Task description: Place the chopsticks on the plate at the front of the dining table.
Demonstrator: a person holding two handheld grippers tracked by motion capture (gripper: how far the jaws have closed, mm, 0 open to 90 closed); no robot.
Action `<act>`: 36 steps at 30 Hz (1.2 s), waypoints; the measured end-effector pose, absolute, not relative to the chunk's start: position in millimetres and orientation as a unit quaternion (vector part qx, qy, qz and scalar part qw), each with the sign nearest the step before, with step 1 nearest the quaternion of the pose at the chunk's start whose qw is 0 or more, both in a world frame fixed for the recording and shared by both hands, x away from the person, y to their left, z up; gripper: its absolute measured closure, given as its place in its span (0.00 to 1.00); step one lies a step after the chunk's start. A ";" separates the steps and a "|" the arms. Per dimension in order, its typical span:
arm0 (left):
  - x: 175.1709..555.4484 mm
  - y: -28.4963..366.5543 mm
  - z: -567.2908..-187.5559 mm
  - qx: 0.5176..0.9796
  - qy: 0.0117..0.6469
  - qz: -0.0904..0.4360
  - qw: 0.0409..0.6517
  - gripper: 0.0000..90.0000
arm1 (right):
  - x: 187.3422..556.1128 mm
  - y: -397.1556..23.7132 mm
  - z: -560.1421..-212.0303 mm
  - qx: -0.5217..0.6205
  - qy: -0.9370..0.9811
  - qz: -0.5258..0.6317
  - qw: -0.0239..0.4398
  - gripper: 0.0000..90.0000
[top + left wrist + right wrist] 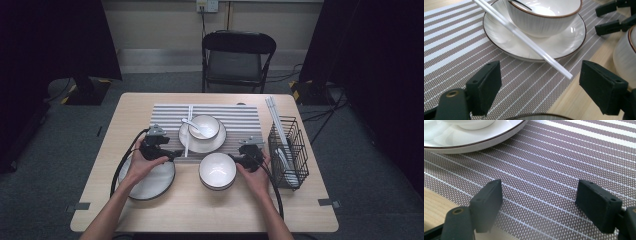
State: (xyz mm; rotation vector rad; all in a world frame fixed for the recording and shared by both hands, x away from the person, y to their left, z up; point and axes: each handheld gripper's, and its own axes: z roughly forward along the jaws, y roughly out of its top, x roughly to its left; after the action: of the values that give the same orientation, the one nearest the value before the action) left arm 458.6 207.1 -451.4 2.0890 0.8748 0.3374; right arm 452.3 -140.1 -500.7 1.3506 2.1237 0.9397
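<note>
While hovering with jaws spread wide, left gripper [540, 87] facing the chopstick [524, 37] tip — lying diagonally up-left across the plate [499, 37]. Right gripper [540, 206] gaping, empty, farther off.

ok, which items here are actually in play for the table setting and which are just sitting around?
In play:
left gripper, jaws open
right gripper, jaws open
white chopsticks
striped placemat
bowl on saucer
second bowl
dark-rimmed plate

Lying about:
wire basket
folding chair
</note>
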 end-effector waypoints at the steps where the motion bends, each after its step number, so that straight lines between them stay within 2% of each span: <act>1: 458.6 207.8 -451.5 0.829 0.348 0.132 0.416 0.19 | 452.3 -140.1 -500.7 0.490 0.770 0.341 0.226 0.23; 6: 457.9 212.0 -449.9 0.824 0.355 0.121 0.424 0.19 | 452.2 -140.0 -500.7 0.490 0.770 0.340 0.226 0.23; 22: 449.8 222.0 -437.6 0.817 0.354 0.132 0.435 0.18 | 452.3 -140.0 -500.7 0.490 0.770 0.341 0.226 0.23; 25: 447.2 228.8 -436.9 0.819 0.342 0.141 0.439 0.18 | 452.3 -140.0 -500.7 0.490 0.770 0.341 0.226 0.23; 36: 442.1 259.9 -438.8 0.806 0.376 0.159 0.429 0.19 | 452.3 -140.0 -500.7 0.490 0.770 0.341 0.226 0.23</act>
State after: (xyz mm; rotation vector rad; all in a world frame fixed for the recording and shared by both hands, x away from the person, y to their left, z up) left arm 442.1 259.9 -438.8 2.0114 0.9391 0.3962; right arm 452.3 -140.0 -500.7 1.3520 2.1229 0.9390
